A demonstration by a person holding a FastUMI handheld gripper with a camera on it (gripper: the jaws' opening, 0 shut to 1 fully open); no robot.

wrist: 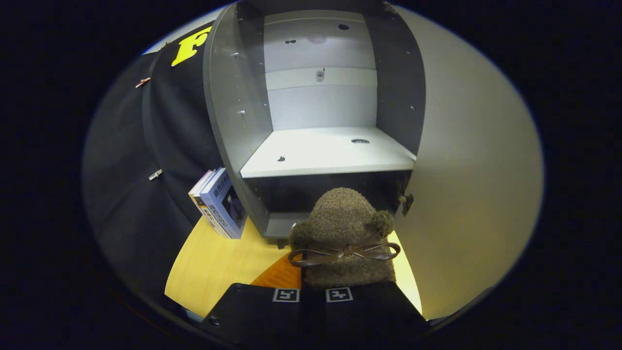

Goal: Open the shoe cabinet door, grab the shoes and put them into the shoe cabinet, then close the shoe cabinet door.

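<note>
wooden tabletop under everything, lit warm, with an orange ridged mat just ahead of the left finger. gripper fingers look drawn close together, marker tags almost side by side, clenched on the heel end of the fuzzy brown slipper; actual contact is hidden under the fuzz, so the grasp is a judgement. slipper sticks straight out ahead of the jaws, toe forward, bow on top, so it can slide in nose first. toe is right at the mouth of the dark lower compartment of the shoe cabinet, not inside yet as far as i can tell. door swung wide open to the right of the jaws, leaving the entry clear. white shelf above is bare. books lean on the cabinet's left side, off the path. hand pose: gripper held low, roughly level, aimed square at the opening. step: insertion, mid-task, door closing left.
</note>
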